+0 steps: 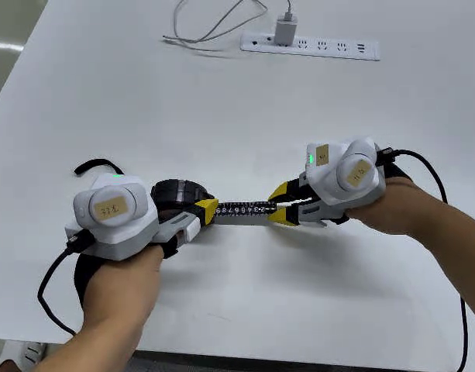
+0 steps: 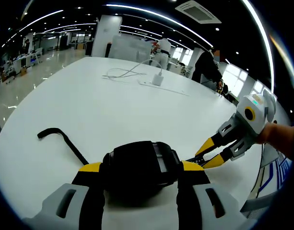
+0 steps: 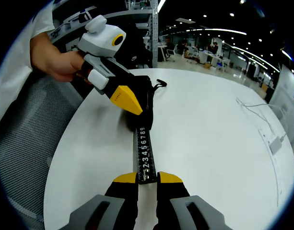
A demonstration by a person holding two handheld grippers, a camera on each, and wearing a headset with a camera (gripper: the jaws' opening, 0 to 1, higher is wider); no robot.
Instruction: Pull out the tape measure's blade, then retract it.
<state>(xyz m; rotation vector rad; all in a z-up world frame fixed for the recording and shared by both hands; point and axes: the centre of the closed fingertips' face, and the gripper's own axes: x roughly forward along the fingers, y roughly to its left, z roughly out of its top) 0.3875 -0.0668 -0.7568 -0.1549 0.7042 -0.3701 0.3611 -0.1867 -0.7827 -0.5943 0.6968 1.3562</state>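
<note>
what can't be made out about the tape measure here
Black numbered tape blade: end hook hidden between the right tongs, right gripper view.
Round black tape measure case: sides covered by the left tongs, left gripper view.
Black strap: one end behind the left tongs, head view.

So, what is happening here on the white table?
A person holds a gripper in each hand at a white table. The left gripper is shut on the black tape measure. The right gripper is shut on the tip of the blade, which is pulled out a short way between the two.
</note>
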